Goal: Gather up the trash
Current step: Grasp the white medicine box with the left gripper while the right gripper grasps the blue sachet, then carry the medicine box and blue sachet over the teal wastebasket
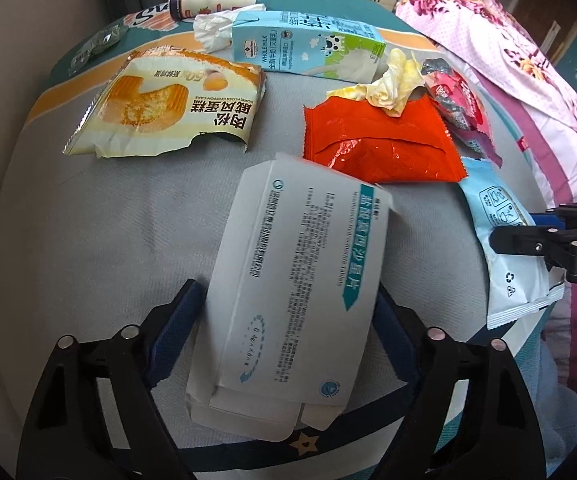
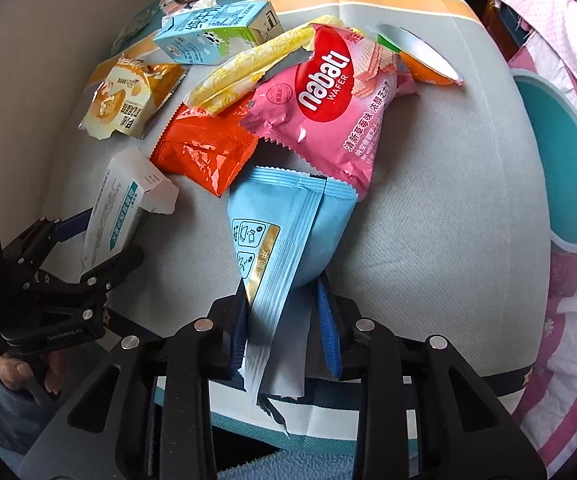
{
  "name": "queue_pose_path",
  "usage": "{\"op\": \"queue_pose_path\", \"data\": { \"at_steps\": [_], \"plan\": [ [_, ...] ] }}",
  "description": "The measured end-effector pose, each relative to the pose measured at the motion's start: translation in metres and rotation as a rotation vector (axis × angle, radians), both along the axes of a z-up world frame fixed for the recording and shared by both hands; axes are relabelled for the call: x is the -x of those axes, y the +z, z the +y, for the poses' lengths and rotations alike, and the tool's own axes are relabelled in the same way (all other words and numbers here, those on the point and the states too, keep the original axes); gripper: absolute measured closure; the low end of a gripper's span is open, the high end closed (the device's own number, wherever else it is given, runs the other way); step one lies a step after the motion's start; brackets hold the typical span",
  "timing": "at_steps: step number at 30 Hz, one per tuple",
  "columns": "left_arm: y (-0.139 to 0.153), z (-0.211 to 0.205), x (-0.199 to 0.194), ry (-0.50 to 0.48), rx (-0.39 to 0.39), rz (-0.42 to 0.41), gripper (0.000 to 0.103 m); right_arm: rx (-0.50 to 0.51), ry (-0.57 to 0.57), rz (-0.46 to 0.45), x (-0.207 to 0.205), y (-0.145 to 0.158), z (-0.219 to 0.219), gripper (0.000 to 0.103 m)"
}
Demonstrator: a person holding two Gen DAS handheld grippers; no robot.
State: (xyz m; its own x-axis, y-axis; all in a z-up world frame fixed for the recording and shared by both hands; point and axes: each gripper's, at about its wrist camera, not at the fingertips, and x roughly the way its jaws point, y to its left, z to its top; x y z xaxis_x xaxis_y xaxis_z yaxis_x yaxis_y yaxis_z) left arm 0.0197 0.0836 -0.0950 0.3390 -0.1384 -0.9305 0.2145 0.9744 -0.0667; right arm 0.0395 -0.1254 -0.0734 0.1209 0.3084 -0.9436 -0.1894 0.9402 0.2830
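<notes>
I am holding my left gripper around a flattened white medicine box, its blue-padded fingers standing at either long edge of the carton, while the box is slanting away from me over the grey bedspread. My right gripper is closing narrowly on the near end of a light blue wrapper, the blue pads pinching it at both sides and the torn white tail of the packet hanging down between the fingers. In the right wrist view my left gripper is showing at the left with the medicine box in its grip. Just beyond the box an orange-red packet is lying flat, and a crumpled yellow tissue is resting on its far edge. A pink wafer wrapper is overlapping the top of the light blue wrapper and touching the orange-red packet. To the left, apart from these, a yellow cake wrapper is lying torn open. Farther back a blue milk carton is lying on its side with a white tissue beside it, and behind them a small bottle is lying on its side. A floral quilt is bunching along the right.
</notes>
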Motion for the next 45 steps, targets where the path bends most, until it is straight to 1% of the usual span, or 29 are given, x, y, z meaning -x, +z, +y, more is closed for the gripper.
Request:
{"op": "queue_pose_path", "data": {
  "at_steps": [2,4,9,15,18,22,26,32,40,45],
  "plan": [
    [0.002,0.001,0.0,0.003,0.011,-0.004,0.033,-0.001,0.011,-0.012,0.002,0.004,0.0,0.077],
    [0.006,0.004,0.001,0.026,0.024,-0.01,0.034,-0.011,0.018,-0.02,0.004,0.007,0.001,0.078],
    [0.021,0.012,0.005,0.073,0.056,-0.029,0.035,-0.036,0.042,-0.045,0.013,0.021,-0.003,0.081],
    [0.046,0.017,0.013,0.11,0.088,-0.065,0.034,-0.075,0.037,-0.089,0.014,0.039,-0.007,0.082],
    [0.062,0.014,0.014,0.111,0.095,-0.102,0.034,-0.091,0.016,-0.135,0.011,0.055,-0.018,0.082],
    [0.079,-0.001,0.005,0.095,0.111,-0.132,0.034,-0.1,-0.027,-0.186,0.003,0.071,-0.042,0.082],
    [0.089,-0.024,-0.009,0.066,0.124,-0.151,0.034,-0.102,-0.091,-0.213,-0.007,0.077,-0.071,0.082],
    [0.102,-0.07,-0.036,0.005,0.129,-0.167,0.034,-0.089,-0.177,-0.244,-0.023,0.077,-0.114,0.082],
    [0.112,-0.139,-0.072,-0.097,0.102,-0.177,0.034,-0.079,-0.274,-0.275,-0.039,0.07,-0.174,0.082],
    [0.11,-0.187,-0.093,-0.163,0.087,-0.161,0.034,-0.081,-0.349,-0.294,-0.043,0.064,-0.216,0.082]
  ]
}}
